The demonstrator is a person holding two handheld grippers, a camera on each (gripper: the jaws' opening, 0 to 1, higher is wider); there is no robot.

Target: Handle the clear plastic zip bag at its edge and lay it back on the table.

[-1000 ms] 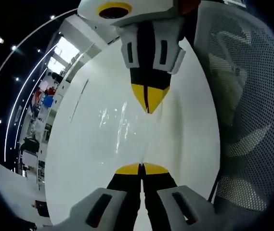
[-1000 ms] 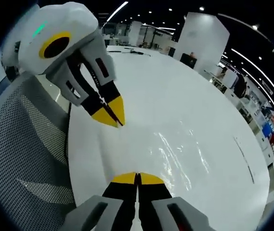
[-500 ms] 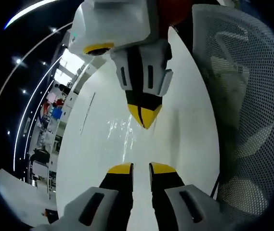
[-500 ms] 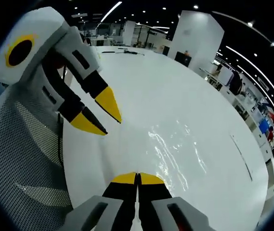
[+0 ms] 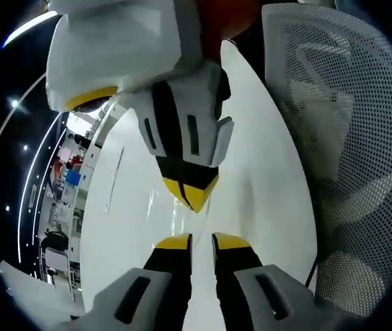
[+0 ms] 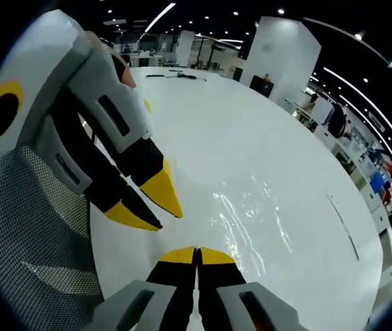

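Near the tabletop (image 6: 264, 138) edge by the mesh chair (image 6: 30, 234): bag (image 6: 251, 221) lying flat; we keep right gripper (image 6: 197, 254) pinched on its edge, left gripper (image 5: 193, 240) slightly parted, empty.

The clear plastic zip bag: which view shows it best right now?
The right gripper view. There the clear plastic zip bag lies as a glinting sheet on the white table, ahead of the hand-held grippers. In the left gripper view, the right hand-held gripper covers most of it; faint glints show beside it.
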